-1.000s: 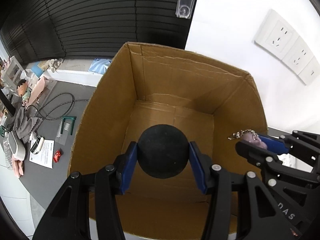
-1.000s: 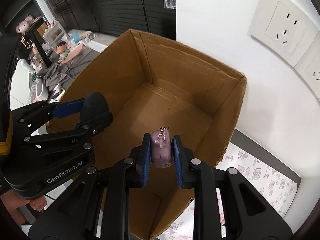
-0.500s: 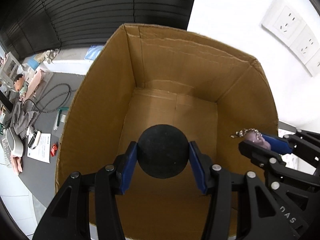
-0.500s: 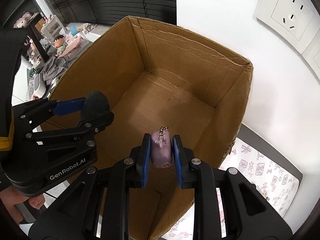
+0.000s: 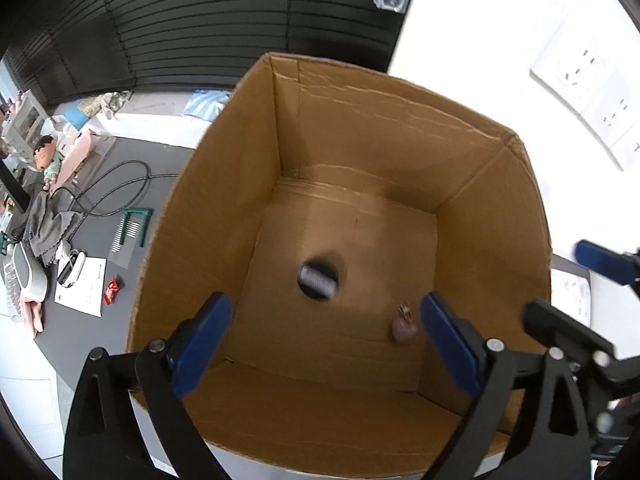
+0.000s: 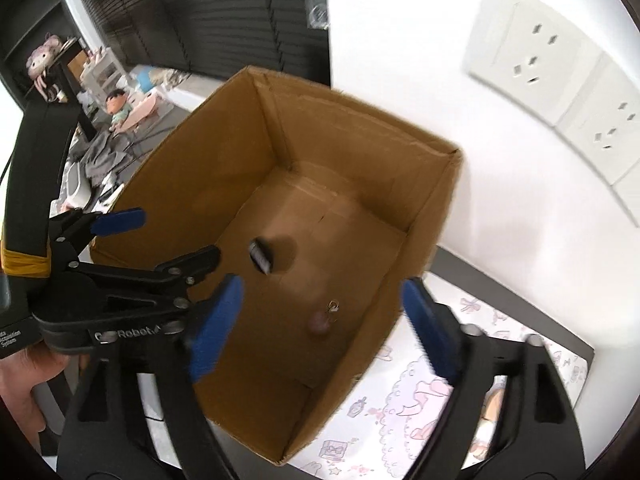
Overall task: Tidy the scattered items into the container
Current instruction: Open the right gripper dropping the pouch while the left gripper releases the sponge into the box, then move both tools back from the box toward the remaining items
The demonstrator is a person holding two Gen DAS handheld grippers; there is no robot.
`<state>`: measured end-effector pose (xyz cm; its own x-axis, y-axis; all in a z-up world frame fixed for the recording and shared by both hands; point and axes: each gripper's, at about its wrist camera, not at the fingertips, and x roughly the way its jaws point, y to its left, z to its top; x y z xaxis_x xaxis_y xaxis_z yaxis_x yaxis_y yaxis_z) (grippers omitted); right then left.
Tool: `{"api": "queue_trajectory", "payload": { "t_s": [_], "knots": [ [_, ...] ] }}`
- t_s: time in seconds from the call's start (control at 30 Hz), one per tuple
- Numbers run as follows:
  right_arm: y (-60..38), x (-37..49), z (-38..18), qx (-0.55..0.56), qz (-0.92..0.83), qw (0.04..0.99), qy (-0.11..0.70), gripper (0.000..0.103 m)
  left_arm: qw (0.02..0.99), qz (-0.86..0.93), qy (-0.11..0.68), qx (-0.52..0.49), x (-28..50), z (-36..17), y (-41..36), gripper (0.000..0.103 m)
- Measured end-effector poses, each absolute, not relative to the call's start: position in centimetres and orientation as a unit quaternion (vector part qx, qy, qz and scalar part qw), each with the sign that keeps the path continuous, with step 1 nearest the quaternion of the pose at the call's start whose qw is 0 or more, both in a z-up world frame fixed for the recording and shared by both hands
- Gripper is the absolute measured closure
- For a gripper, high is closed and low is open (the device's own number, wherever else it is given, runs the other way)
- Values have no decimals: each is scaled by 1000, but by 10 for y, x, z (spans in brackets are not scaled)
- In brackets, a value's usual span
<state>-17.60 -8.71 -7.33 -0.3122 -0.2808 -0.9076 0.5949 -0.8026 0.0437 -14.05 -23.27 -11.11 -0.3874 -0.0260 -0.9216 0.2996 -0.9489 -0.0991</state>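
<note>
Inside the cardboard box [image 5: 492, 248]: black disc [image 5: 319, 276], purple charm [image 5: 403, 326]; both tools released.

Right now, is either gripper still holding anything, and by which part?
Nothing is held. Left gripper and right gripper are both open; the black round item and pink keychain are inside the cardboard box.

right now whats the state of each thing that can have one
left gripper: open, empty
right gripper: open, empty
cardboard box: upright, top open
black round item: inside the box, blurred
purple keychain charm: inside the box
</note>
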Motion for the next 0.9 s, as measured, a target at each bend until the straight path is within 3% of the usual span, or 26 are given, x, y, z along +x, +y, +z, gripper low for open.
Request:
{"api": "queue_trajectory", "payload": {
  "t_s": [0.07,0.9],
  "knots": [
    [-84,-176,-67,512,-800,275,151,0,101,-825,125,542,-140,-108,-233,8],
    [-7,-170,-29,492,-830,238,109,0,71,-837,86,536,-125,-83,-184,8]
  ]
}}
